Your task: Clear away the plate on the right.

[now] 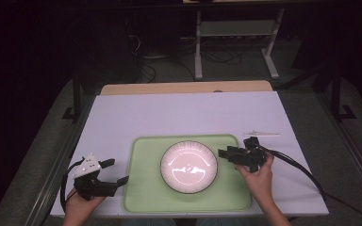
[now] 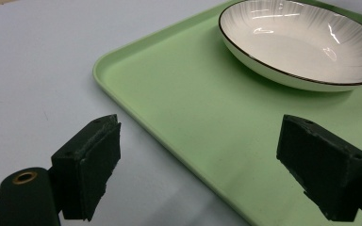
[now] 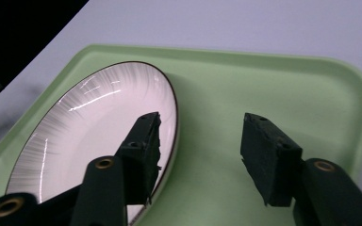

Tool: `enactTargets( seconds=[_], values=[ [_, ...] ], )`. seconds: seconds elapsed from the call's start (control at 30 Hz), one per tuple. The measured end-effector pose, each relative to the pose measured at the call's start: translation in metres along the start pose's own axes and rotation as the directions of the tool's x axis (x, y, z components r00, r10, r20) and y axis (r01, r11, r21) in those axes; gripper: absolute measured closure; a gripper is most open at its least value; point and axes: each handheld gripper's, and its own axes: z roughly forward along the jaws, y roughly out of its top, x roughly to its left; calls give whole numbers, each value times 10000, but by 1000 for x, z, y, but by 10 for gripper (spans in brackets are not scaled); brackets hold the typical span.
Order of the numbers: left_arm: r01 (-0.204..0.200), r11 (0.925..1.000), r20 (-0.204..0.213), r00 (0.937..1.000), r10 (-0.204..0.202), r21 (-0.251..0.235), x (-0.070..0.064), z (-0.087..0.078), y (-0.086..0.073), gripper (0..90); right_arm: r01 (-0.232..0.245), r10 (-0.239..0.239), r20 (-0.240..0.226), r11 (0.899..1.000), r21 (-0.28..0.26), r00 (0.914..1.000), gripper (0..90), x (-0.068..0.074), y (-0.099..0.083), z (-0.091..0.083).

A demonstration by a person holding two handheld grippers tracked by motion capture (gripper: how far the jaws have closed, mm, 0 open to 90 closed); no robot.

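A white plate [image 1: 189, 166] with a thin dark rim sits in the middle of a light green tray [image 1: 146, 197]. My right gripper [image 1: 224, 156] is open at the plate's right side. In the right gripper view the plate's rim [image 3: 173, 117] passes between the jaws of the right gripper [image 3: 200, 150], one jaw over the plate [image 3: 85, 127] and the other over the tray [image 3: 273, 80]. My left gripper [image 1: 117, 171] is open at the tray's left edge. In the left gripper view the tray's edge [image 2: 136, 117] runs between the jaws of the left gripper [image 2: 202, 141], with the plate [image 2: 301, 47] beyond them.
The tray lies on a white tabletop [image 1: 179, 113] with a wooden strip [image 1: 184, 87] along its far edge. A small white stick-like item [image 1: 262, 134] lies just beyond the right gripper. A black cable [image 1: 297, 165] trails from that gripper off to the right.
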Motion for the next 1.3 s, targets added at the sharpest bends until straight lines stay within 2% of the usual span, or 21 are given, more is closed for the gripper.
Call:
enactTargets(
  seconds=[0.07,0.27,0.57,0.63,0.77,0.97,1.07,1.3],
  values=[
    [5,10000,4,10000,-5,11,0,0,0,141,293,-289,207,9994,-186,9994,414,-3,-2,-6],
    [27,10000,-3,10000,-27,54,0,1,0,141,810,-790,412,9955,-484,9960,395,-7,-2,-18],
    [27,10000,24,10000,-27,75,0,2,0,141,1786,-1693,1067,9803,-840,9798,326,-11,-1,-39],
    [22,10000,31,10000,-22,91,0,2,-1,141,1901,-1782,1217,9772,-944,9764,293,-13,-1,-44],
    [-2,9999,37,10000,1,111,-1,2,0,141,1921,-1765,1298,9742,-1189,9757,265,-17,-3,-52],
    [26,9999,39,10000,-26,117,-1,3,-1,141,2090,-1889,1549,9698,-1260,9697,243,-21,-4,-62],
    [9,9999,44,10000,-9,129,-1,3,-1,141,2280,-2040,1751,9649,-1300,9632,234,-23,-6,-69],
    [11,9999,58,10000,-12,142,-1,3,-1,141,2399,-2107,1927,9602,-1429,9584,230,-30,-10,-83]
  ],
)
